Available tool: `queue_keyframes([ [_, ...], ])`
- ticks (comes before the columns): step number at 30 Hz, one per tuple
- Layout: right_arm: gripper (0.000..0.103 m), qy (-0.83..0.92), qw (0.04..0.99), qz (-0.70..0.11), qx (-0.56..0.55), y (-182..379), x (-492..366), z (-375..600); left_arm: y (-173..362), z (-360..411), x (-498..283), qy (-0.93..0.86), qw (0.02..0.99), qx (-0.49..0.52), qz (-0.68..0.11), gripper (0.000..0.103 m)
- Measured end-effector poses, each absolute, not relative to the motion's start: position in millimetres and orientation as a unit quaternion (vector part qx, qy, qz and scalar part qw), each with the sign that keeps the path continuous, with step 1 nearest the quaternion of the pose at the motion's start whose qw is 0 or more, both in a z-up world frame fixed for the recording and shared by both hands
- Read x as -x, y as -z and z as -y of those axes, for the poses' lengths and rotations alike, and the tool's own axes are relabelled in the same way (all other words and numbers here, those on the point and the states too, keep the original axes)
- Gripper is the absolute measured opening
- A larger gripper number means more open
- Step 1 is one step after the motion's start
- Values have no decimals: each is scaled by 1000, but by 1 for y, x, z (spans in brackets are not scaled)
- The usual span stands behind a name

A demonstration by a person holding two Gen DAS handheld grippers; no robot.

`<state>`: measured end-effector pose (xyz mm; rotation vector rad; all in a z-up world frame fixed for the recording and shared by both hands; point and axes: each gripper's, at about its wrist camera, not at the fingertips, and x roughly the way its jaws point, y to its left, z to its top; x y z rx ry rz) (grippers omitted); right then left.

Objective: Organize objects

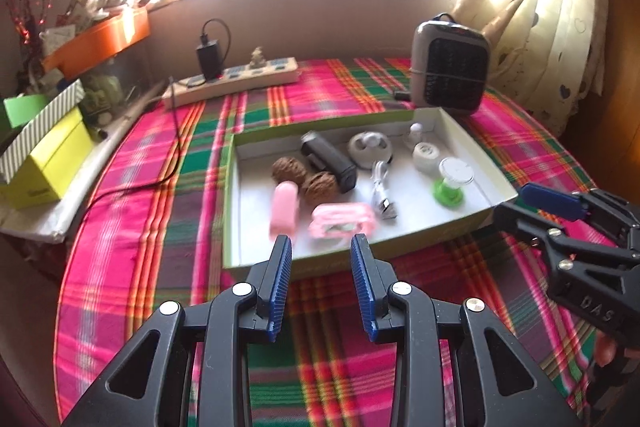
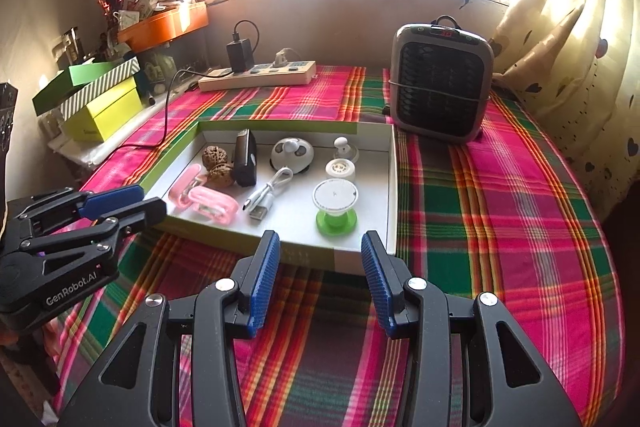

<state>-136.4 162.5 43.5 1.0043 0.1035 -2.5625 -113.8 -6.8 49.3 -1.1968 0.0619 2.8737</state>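
Observation:
A shallow box (image 1: 256, 223) (image 2: 374, 187) with a white inside lies on the plaid cloth. It holds two walnuts (image 1: 289, 170) (image 2: 221, 174), a black device (image 1: 330, 161) (image 2: 245, 159), a pink case (image 1: 285, 207) (image 2: 184, 189), a pink holder (image 1: 344, 221) (image 2: 212, 207), a USB cable (image 1: 382, 193) (image 2: 266, 197), a green-footed spool (image 1: 452, 183) (image 2: 336, 207) and some white gadgets (image 1: 370, 149) (image 2: 291, 153). My left gripper (image 1: 320, 245) (image 2: 120, 205) hovers open and empty at the box's near edge. My right gripper (image 2: 320, 241) (image 1: 532, 205) hovers open and empty by the box's near right corner.
A grey fan heater (image 1: 450, 71) (image 2: 440, 83) stands behind the box. A power strip (image 1: 236, 79) (image 2: 256, 75) with a black charger and trailing cable lies at the back. Yellow-green boxes (image 1: 48, 159) (image 2: 104, 111) stack at the left, and a curtain (image 2: 560, 27) hangs at the right.

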Motion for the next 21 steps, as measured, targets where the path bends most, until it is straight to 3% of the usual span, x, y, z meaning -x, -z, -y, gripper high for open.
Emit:
queue_keyframes([
  [21,45,902,161,-49,-398,-18,114,-173,-14,37,81,-903,-35,427,8,34],
])
